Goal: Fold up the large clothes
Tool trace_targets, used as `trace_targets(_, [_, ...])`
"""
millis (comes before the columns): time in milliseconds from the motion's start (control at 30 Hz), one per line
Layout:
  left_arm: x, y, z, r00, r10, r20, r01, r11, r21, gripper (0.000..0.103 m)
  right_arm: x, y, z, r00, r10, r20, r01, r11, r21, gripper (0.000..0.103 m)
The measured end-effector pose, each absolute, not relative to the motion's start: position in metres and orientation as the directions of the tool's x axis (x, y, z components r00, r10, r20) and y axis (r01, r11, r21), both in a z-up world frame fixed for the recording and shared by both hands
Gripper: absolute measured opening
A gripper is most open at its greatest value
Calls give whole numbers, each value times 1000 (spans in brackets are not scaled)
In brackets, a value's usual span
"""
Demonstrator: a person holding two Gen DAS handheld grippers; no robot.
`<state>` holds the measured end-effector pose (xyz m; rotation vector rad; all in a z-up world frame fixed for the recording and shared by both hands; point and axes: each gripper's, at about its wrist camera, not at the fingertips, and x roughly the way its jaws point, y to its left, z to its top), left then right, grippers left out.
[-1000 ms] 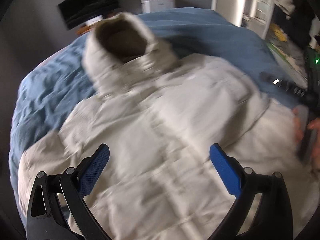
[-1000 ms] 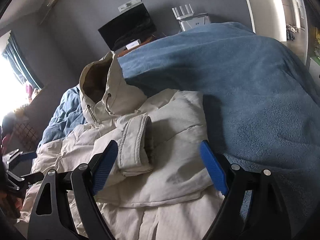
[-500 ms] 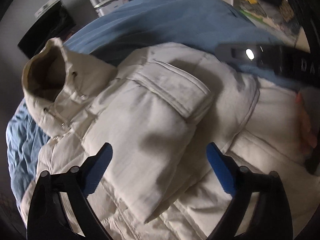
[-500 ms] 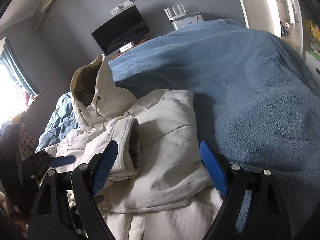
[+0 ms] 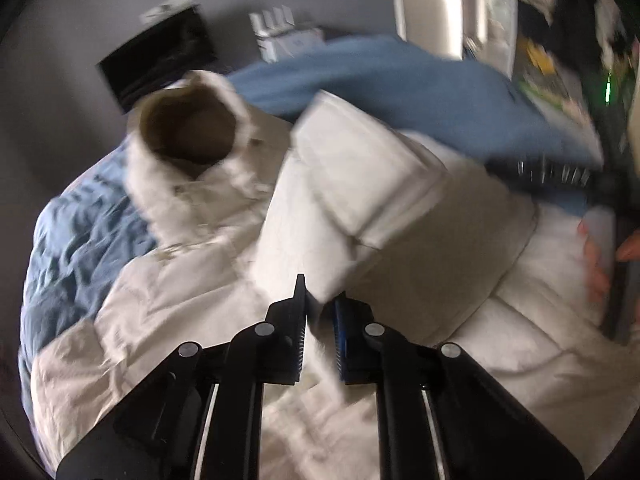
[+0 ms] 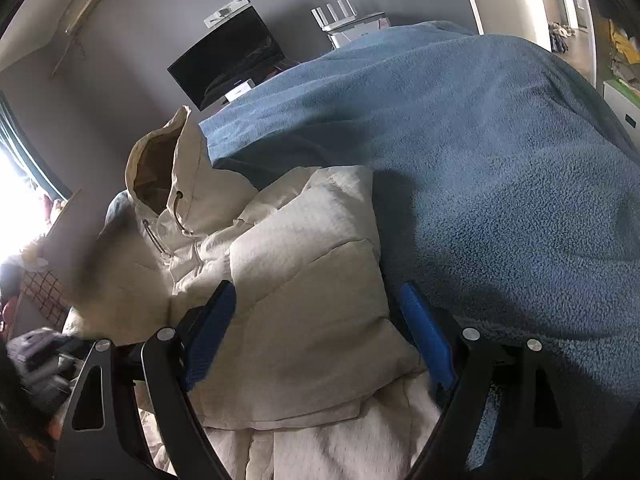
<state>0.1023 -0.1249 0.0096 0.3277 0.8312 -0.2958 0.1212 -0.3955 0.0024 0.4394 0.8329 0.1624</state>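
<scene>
A cream hooded puffer jacket [image 5: 172, 320] lies on a blue blanket [image 6: 500, 180], its hood [image 5: 188, 132] standing up at the far end. One sleeve [image 5: 352, 184] is folded across the chest. My left gripper [image 5: 320, 298] has its jaws closing, pinched together on the near corner of that sleeve. In the right wrist view my right gripper [image 6: 316, 292] stands open, its blue pads [image 6: 424, 332] either side of the jacket's folded shoulder [image 6: 304, 264] without pressing it. The hood [image 6: 160, 168] leans at the left there.
A dark monitor [image 6: 228, 56] and a white router [image 6: 340, 12] stand against the grey wall behind the bed. A hand [image 5: 596, 256] on the right gripper's handle shows at the right edge. Cluttered shelves [image 5: 548, 60] lie to the far right, a bright window [image 6: 16, 208] at the left.
My left gripper swung down over the folded sleeve and went from wide open to closed on its near corner. The right gripper sank slightly and stayed open over the shoulder.
</scene>
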Motion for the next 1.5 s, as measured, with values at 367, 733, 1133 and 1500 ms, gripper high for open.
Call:
trace_targets(367, [76,-11,-3,555,-157,-817,174,982,-70,11,121,-385,0,653,280,-704,16,924,382,80])
trace_targets(733, [77,50,-47,401,-192,-896,-58,971,-234,16,119,-377,-1,637,254,-728,8,942,336,80])
trace_targets(1133, [92,20,-3,553,-98,-827,96,994,-54,90,114,-318,25,659,288,-695,-198,958,210,95])
trace_targets(1500, [116,27,-76,350,-31,-936,56,998,-12,96,146,-297,-40,435,30,-900,-113,993,-22,96])
